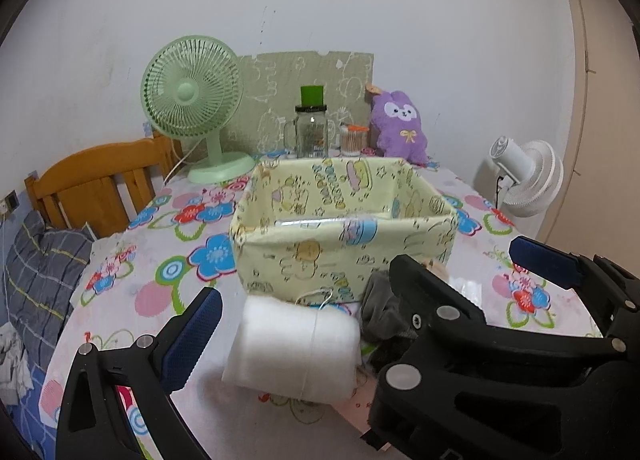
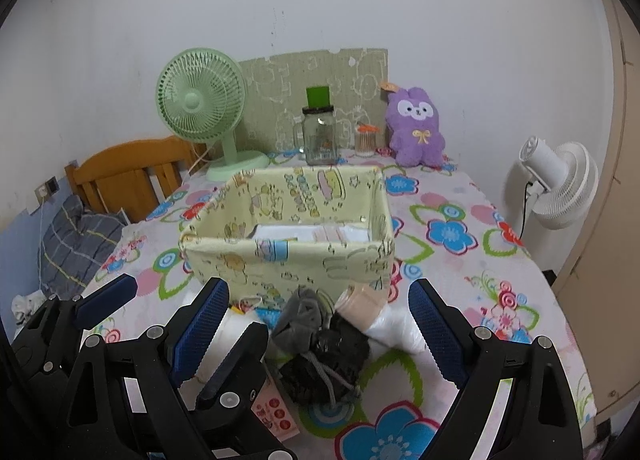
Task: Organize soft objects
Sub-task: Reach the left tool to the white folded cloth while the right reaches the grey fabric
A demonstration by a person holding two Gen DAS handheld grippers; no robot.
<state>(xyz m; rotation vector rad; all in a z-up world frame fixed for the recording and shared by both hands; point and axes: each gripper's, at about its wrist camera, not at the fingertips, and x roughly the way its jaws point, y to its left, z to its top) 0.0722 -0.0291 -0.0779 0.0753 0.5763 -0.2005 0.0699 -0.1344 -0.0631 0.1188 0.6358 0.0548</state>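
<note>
Basket (image 1: 344,252) floor hidden by near wall, gray cloth (image 1: 384,310) behind right claw (image 1: 460,260)

Illumination is even, diffuse and moderately bright, evidently from overhead; shadows are faint and soft. Both views show strong fisheye curvature with black vignetting at the corners. Focus is acceptable at centre, though the white roll (image 1: 294,352) is slightly blurred and a clear film strip on the fabric box (image 1: 344,244) glints.

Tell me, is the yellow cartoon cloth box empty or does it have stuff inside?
Not empty. The right wrist view shows flat white and pink packets lying on the bottom of the yellow cartoon-print fabric box, though it is far from full.
</note>
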